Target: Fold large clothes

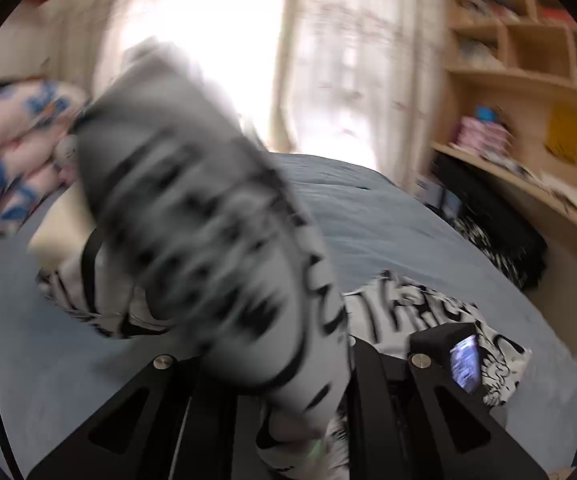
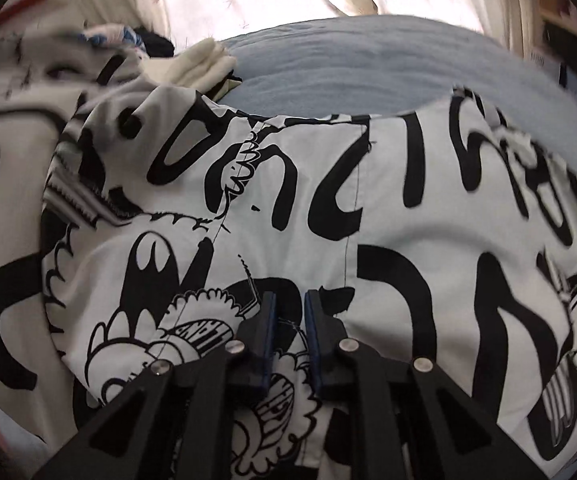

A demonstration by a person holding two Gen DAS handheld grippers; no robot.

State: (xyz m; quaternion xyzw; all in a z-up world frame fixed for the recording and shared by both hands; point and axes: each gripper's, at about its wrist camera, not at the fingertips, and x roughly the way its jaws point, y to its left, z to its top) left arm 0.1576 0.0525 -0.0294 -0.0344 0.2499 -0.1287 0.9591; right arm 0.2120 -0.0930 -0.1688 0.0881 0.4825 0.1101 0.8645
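A white garment with bold black cartoon print (image 2: 388,216) lies spread on a blue-grey bed (image 2: 348,68). My right gripper (image 2: 290,304) hovers low over its near part, its blue-padded fingers a small gap apart with nothing between them. In the left wrist view a blurred fold of the same garment (image 1: 208,220) rises from between my left gripper's fingers (image 1: 312,420) and hides the fingertips. The rest of the garment (image 1: 428,312) lies on the bed behind.
A cream cloth (image 2: 204,64) and a blue-and-white patterned cloth (image 1: 16,132) lie at the bed's far left. Wooden shelves and a desk (image 1: 528,92) stand to the right of the bed. Bright curtains (image 1: 348,60) hang behind.
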